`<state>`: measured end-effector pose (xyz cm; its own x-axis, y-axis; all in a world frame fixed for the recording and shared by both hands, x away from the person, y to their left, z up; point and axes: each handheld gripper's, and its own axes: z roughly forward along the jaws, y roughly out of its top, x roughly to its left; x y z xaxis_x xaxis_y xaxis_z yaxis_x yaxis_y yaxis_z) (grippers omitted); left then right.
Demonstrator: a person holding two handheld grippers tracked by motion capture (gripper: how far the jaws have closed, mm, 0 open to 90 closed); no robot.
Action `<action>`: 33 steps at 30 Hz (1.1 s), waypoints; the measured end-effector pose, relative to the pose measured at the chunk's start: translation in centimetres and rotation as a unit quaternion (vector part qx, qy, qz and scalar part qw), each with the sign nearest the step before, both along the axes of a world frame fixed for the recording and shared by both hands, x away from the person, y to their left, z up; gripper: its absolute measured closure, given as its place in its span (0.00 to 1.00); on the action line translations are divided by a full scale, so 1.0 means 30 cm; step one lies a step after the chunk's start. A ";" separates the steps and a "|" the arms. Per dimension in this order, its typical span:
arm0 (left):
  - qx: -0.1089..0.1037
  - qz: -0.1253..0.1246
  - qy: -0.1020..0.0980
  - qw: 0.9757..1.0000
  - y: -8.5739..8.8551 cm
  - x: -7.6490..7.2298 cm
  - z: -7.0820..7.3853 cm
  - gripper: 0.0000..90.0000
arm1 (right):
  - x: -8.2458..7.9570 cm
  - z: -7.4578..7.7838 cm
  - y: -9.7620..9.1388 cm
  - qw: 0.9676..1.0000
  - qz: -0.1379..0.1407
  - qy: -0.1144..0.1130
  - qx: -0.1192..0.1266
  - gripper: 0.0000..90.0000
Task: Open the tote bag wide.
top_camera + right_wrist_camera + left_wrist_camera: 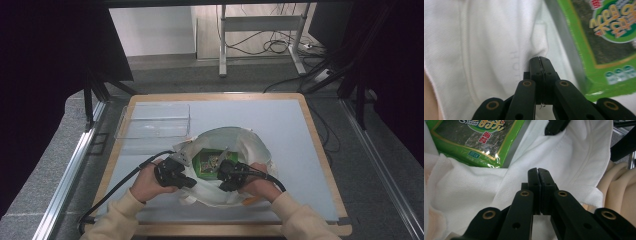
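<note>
Seemingly both pressed together, left tool (pixel 538 170) and right tool (pixel 540 58) pinch the white bag's (pixel 247 145) rim beside the green packet (pixel 207 161).

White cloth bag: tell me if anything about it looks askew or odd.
The white cloth bag lies crumpled and lopsided on the table, its mouth gaping around a green seaweed packet. Nothing looks torn or spilled.

Desk (pixel 280 125) — wood-edged, pale grey top. Lying on it: clear plastic tray (pixel 154 120), upper left of frame; white cloth bag (pixel 250 150), lower centre, mouth open — green snack packet (pixel 209 162) inside.
</note>
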<state>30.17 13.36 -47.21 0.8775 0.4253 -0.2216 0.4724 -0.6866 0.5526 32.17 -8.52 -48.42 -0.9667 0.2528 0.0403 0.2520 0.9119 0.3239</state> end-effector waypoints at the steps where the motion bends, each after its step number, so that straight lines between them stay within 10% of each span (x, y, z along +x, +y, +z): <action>1: 0.001 0.000 0.000 1.000 0.000 0.000 0.000 0.99 | -0.001 -0.003 -0.002 1.000 0.003 0.002 0.003 0.99; 20: 0.002 0.001 -0.003 1.000 0.009 0.005 0.001 0.98 | 0.051 0.070 -0.051 0.997 -0.045 -0.005 0.057 0.99; 33: -0.016 0.010 -0.017 1.000 0.019 -0.008 0.029 0.96 | 0.109 0.163 -0.050 0.983 -0.124 -0.040 0.127 0.90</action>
<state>29.92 13.93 -46.32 0.8760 0.4360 -0.2062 0.4668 -0.6594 0.5893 35.44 -10.03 -43.53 -0.8791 0.4730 0.0596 0.4214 0.7125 0.5611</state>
